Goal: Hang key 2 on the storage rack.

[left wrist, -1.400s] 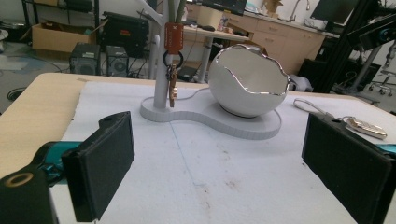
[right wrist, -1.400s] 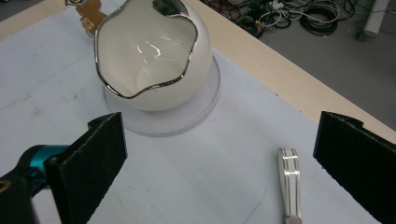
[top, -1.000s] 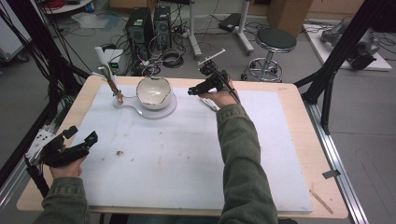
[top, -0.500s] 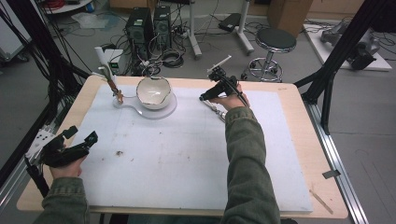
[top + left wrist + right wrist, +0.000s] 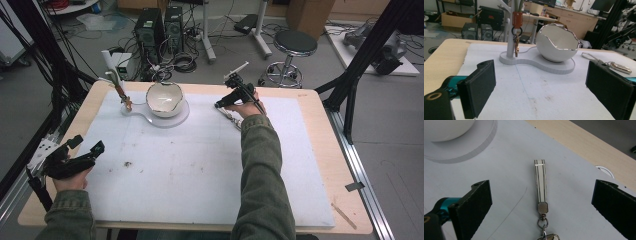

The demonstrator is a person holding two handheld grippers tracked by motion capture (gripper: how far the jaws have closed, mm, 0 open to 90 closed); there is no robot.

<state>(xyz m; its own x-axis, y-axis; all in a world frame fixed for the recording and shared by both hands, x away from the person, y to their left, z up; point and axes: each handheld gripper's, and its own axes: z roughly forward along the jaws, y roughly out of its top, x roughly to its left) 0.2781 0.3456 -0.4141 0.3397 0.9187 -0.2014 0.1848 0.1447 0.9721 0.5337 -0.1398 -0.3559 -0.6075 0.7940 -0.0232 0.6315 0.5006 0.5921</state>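
One striped key fob (image 5: pixel 540 185) seen flat on white mat (image 5: pixel 574 202) between spread jaws of right gripper (image 5: pixel 544 207), ring end nearest camera. Left gripper (image 5: pixel 544 92) also spread wide, near table's left edge. Eggshell bowl (image 5: pixel 556 42) and hanging keys (image 5: pixel 516 37) seen from left gripper view.

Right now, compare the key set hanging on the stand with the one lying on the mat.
The hanging key set dangles upright from the stand; the lying key set rests flat on the white mat. The hanging one has an orange-red tag; the lying one has a pale striped strap. The lying one sits between the open right claw jaws; the hanging one stands untouched. Both carry metal rings.
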